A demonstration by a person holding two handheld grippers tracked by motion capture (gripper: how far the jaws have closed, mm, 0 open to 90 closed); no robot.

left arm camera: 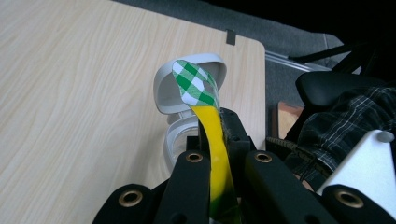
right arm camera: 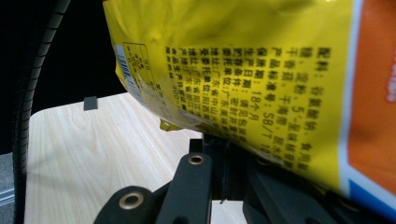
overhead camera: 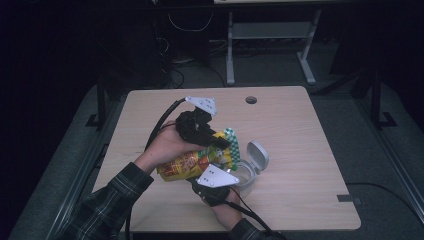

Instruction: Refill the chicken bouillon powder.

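A yellow snack bag [overhead camera: 192, 162] with a green-and-white checked end hangs tilted over a small white container [overhead camera: 246, 176] whose flip lid [overhead camera: 258, 155] stands open. My left gripper [overhead camera: 219, 141] is shut on the bag's upper end; in the left gripper view the bag [left arm camera: 215, 149] runs up between the jaws of the left gripper [left arm camera: 215, 122] to its checked tip, with the container [left arm camera: 177, 137] just beyond. My right gripper [overhead camera: 221, 165] is shut on the bag's lower edge; in the right gripper view the printed bag [right arm camera: 243, 70] lies over the right gripper [right arm camera: 225, 145].
The light wooden table [overhead camera: 300, 130] has a round cable hole [overhead camera: 251, 99] near its far edge. A plaid sleeve [overhead camera: 107, 200] comes in at the lower left. Dark floor, cables and a grey table frame [overhead camera: 231, 55] lie beyond the far edge.
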